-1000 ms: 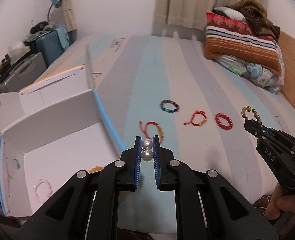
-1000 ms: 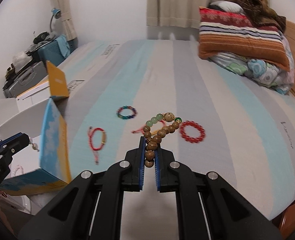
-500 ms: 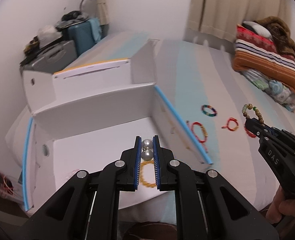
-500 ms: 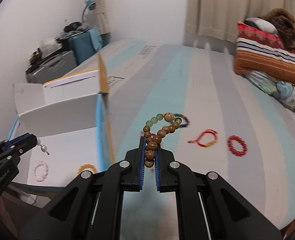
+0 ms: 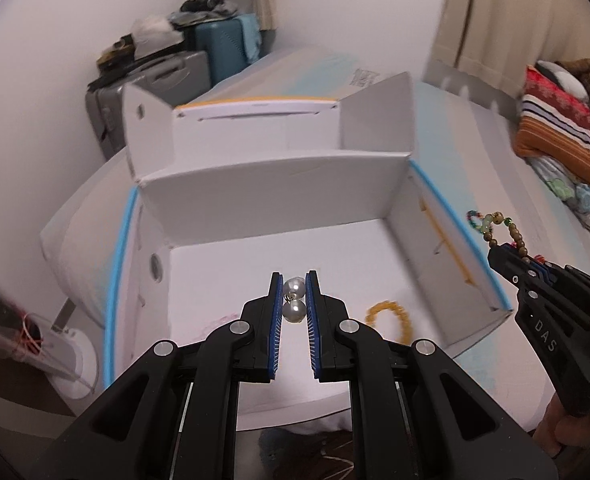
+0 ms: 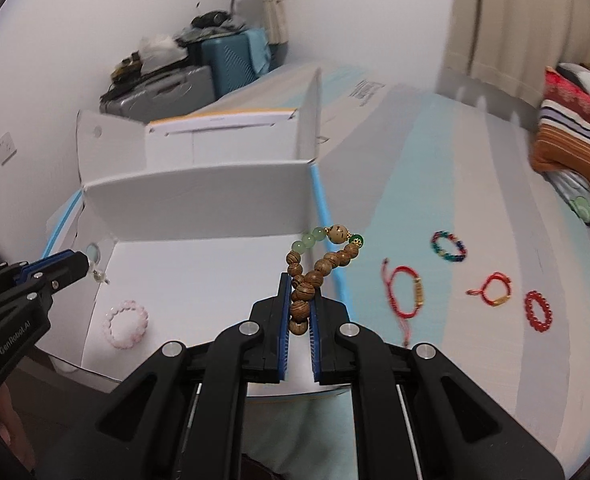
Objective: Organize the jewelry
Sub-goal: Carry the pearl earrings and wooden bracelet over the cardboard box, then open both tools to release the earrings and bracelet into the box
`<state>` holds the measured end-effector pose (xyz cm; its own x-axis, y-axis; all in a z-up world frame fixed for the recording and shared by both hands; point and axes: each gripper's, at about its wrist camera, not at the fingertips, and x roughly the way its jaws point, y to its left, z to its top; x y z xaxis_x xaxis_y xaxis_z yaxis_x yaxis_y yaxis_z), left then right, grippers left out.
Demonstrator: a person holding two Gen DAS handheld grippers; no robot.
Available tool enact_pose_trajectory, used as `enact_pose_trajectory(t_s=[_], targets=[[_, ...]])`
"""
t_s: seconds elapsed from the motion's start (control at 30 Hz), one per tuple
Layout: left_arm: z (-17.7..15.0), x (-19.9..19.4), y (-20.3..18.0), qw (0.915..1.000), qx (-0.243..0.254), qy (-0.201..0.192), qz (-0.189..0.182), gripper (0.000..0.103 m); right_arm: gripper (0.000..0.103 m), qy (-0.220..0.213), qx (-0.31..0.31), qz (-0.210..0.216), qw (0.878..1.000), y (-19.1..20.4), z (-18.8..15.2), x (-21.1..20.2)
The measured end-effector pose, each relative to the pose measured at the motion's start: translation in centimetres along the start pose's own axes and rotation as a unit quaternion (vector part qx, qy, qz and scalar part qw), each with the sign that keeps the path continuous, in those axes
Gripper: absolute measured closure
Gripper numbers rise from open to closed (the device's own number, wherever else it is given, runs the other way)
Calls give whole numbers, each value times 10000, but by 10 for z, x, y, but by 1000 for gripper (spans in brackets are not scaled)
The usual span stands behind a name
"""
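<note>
- The left claw [image 5: 294, 300] is clamping a white two-pearl earring [image 5: 293, 303] above the floor of the open white cardboard box [image 5: 279, 196].
- A pale pink bead bracelet [image 6: 125, 324] is lying in the box at 9 o'clock of the right claw [image 6: 300, 306]; an amber bead bracelet [image 5: 389, 320] is lying at 3 o'clock of the earring.
- The right claw is pinching a brown wooden bead bracelet with green beads [image 6: 315, 270] over the box's right wall.
- Four bracelets [image 6: 447, 246] are lying on the striped bed [image 6: 435, 168], at 3 o'clock of the box.

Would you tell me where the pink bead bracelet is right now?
In the right wrist view the pink bead bracelet lies on the floor of the white box, lower left, just below the left gripper.
</note>
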<state>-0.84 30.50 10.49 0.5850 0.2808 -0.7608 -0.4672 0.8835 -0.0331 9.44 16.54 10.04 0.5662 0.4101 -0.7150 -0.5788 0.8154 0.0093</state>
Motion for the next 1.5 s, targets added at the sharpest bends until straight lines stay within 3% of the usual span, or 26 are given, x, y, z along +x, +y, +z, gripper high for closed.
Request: enact_pose_trajectory(t_s=[0.27, 0.53, 1.03, 1.07, 1.13, 1.2, 1.33, 1.5], targets=[[-15, 27, 36, 9975, -312, 555, 302, 92, 96, 544, -189, 112, 9983, 24, -6, 29], [-28, 53, 43, 9931, -370, 1042, 396, 92, 96, 1195, -325, 211, 9921, 41, -19, 58], [-40, 64, 48, 9907, -341, 1205, 530, 89, 93, 1367, -265, 255, 9899, 46, -23, 67], [-40, 64, 49, 9908, -349, 1196, 533, 86, 93, 1359, -246, 267, 9901, 47, -22, 67], [-40, 60, 50, 9913, -381, 1148, 520, 76, 83, 1300, -186, 299, 9909, 46, -21, 63], [-39, 56, 50, 9919, -379, 1076, 560, 66, 64, 1202, -134, 333, 9921, 44, -20, 58], [-34, 46, 46, 9932, -342, 913, 635, 39, 50, 945, -108, 389, 9947, 39, -15, 42], [-26, 37, 35, 9944, -222, 701, 765, 19, 32, 604, 24, 400, 9974, 25, -7, 19]])
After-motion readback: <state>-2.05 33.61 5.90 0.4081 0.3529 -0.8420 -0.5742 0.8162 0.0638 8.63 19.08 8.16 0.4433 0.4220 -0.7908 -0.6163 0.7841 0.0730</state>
